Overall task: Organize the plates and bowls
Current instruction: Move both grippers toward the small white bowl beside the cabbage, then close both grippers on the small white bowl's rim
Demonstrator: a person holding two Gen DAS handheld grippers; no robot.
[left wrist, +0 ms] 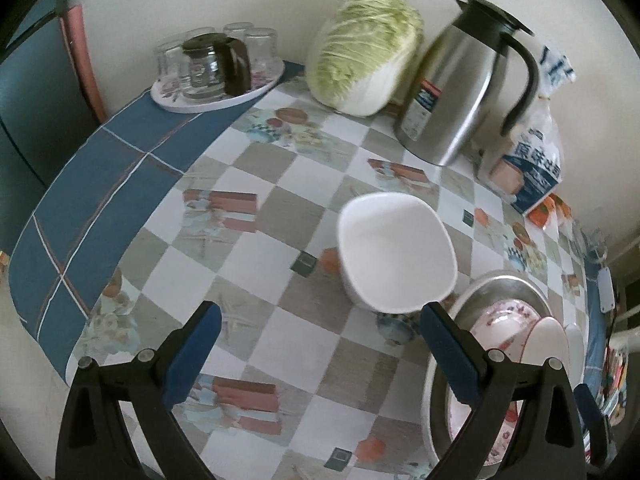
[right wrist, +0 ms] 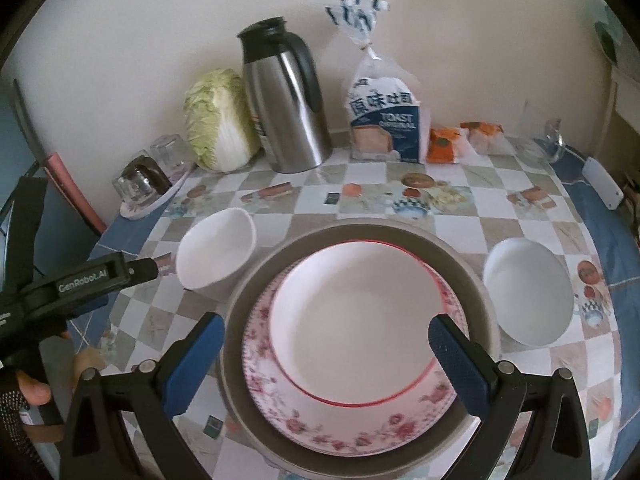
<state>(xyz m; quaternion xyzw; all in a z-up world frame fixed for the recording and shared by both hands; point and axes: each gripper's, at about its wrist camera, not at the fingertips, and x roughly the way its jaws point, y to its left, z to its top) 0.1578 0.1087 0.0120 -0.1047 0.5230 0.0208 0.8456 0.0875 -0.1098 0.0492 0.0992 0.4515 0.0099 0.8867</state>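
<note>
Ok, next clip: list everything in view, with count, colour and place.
bowls: two, white, either side of basin
basin: one, metal, table centre
plates: two stacked in basin, white on floral pink
thermos: one, steel and black, by wall
cabbage: one, pale green, left of thermos
toast bag: one, blue and white, right of thermos
orange packets: at least two, right of toast bag
tray: one, floral, back left, holding upturned glasses and glass jug
tablecloth: checked, blue border
left gripper: open, near left bowl
right gripper: open, over plates
</note>
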